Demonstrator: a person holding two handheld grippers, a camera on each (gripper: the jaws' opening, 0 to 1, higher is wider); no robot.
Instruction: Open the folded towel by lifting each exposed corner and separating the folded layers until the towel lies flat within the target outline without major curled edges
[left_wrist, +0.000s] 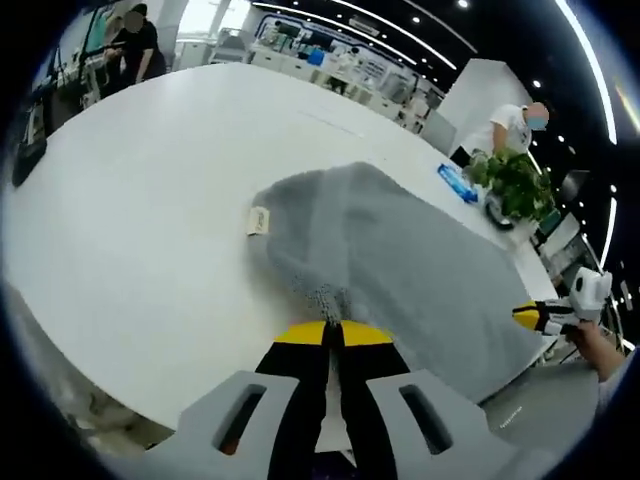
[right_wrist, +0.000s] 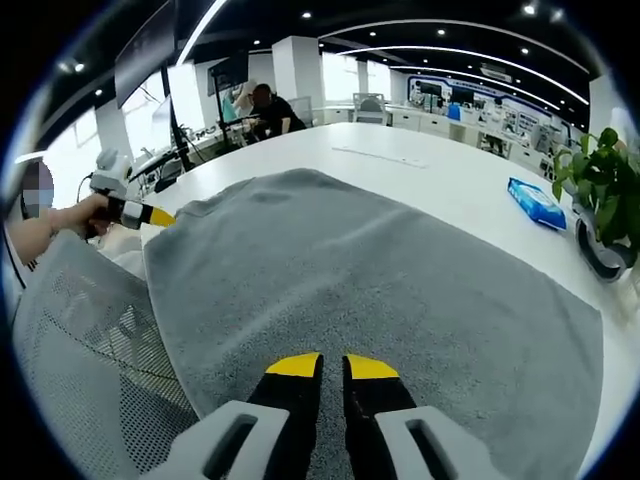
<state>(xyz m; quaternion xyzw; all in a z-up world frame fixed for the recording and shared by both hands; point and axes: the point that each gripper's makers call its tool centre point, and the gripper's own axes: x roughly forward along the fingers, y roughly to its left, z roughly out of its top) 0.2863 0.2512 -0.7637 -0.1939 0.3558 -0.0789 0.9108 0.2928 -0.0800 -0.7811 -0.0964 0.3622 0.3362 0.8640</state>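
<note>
right gripper (right_wrist: 333, 368): yellow-tipped jaws nearly closed over grey towel (right_wrist: 380, 290) | towel spread on white table (right_wrist: 450, 170) | left gripper (right_wrist: 150, 214) at towel's far-left corner | blue packet (right_wrist: 536, 203) and potted plant (right_wrist: 603, 200) at right

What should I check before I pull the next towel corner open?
1. Left gripper shut on the grey fluffy towel edge: ok.
2. Right gripper hold on the towel: cannot tell; jaws nearly closed over the cloth.
3. Towel flat: not ok; a fold is bunched near the small white label.
4. Target outline on the white table: cannot tell.
5. Blue packet and potted green plant apart from the towel: ok.
</note>
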